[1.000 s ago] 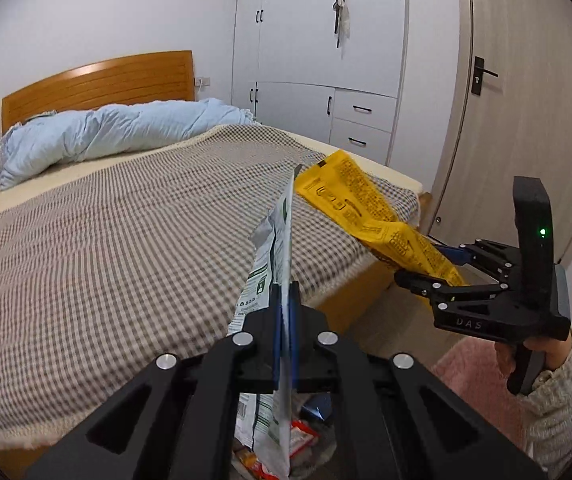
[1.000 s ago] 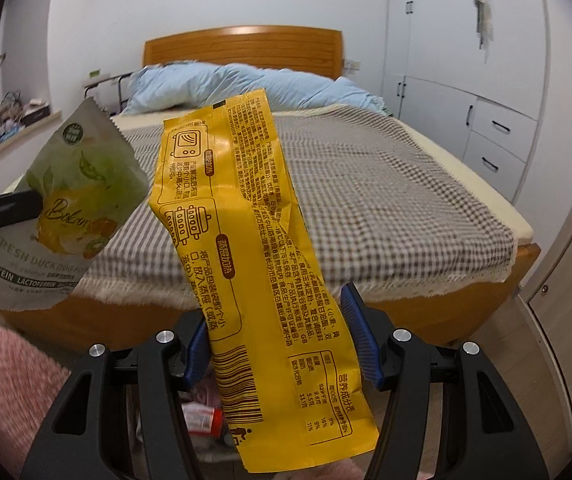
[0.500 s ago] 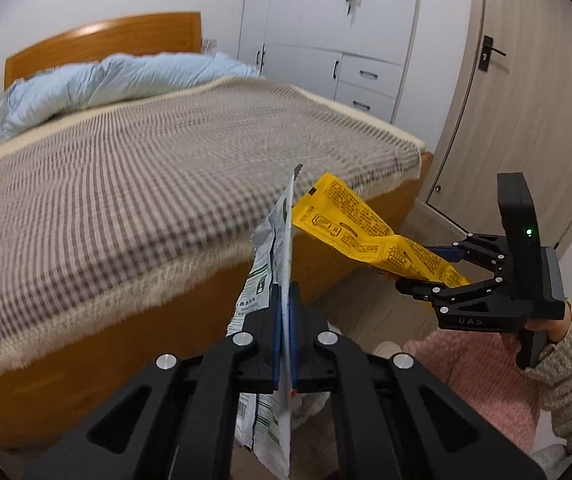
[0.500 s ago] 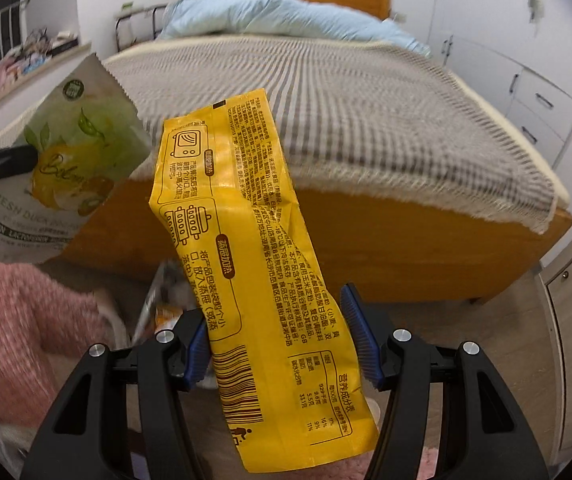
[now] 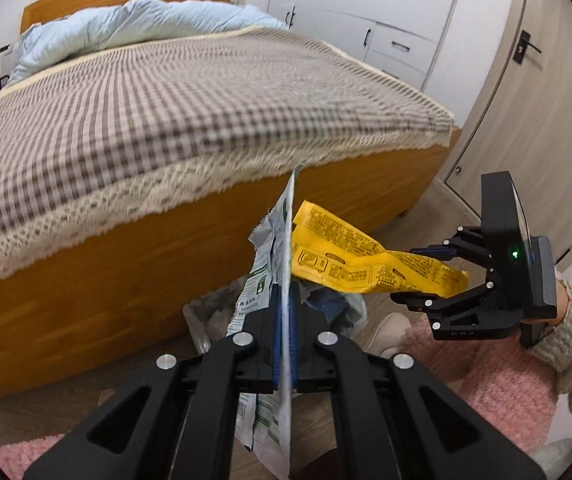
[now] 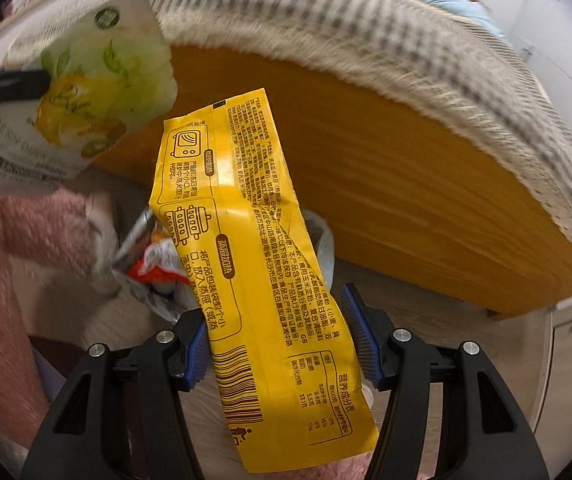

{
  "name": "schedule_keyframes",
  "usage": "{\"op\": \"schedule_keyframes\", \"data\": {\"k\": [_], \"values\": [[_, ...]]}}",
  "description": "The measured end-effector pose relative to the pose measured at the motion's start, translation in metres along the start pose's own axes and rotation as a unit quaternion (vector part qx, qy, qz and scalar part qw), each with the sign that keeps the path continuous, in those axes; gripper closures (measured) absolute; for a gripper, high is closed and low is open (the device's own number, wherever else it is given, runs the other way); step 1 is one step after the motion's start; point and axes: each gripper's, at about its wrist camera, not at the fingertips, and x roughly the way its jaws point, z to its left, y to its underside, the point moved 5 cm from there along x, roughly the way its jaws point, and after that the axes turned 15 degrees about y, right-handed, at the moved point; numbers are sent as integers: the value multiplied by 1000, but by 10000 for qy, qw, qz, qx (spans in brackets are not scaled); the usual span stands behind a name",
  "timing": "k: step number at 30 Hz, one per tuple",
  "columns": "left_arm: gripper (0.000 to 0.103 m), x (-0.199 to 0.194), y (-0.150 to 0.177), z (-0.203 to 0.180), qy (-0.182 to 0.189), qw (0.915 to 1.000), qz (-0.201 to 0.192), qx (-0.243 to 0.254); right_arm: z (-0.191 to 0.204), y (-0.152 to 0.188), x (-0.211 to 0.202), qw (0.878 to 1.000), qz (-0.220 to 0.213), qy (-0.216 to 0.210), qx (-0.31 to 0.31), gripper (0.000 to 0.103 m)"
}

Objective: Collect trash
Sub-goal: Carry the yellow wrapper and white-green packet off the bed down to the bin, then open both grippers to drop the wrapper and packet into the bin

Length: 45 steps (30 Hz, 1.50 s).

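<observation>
a bedroom is seen, with a checked bed cover (image 5: 166, 112) over a wooden bed frame (image 5: 146, 280) and a lined trash bin (image 5: 214, 312) on the floor beside it. the white snack pouch (image 5: 282, 272) is pinched flat by the fully closed left gripper (image 5: 284, 344), and the yellow wrapper (image 6: 262, 280) is held across its width in the half-open right gripper (image 6: 278, 344). both wrappers are kept above the bin, probably so that they can be dropped into it.

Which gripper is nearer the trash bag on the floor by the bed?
Left, as far as these views show. The left gripper, shut on the white pouch, hangs right over the trash bag. The right gripper, holding the yellow wrapper, sits off to its side.
</observation>
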Motion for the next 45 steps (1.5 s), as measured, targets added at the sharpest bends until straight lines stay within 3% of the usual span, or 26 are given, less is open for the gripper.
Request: {"op": "schedule_keyframes", "data": {"k": [8,15,23,27,33,39,45], "values": [[102,31,17,23,-280,9994,208,-24,22,-11,48,9963,287,-19,-812,45],[102,51,26,49,-304,9986,384,-201,39,-21,78,9899,386,-159,-1355,45],[102,69,38,75,-247,9962,593,-595,71,-26,99,9688,251,-325,-2442,45],[102,76,43,84,-324,9947,728,-647,85,-34,118,9570,193,-112,-2892,45],[102,77,45,91,-310,9939,761,-738,99,-44,137,9471,247,-92,-3198,44],[102,75,53,100,-316,9926,837,-820,95,-48,136,9548,324,-89,-2954,20],[102,76,53,99,-298,9930,834,-781,81,-50,133,9620,435,-29,-2695,18]]}}
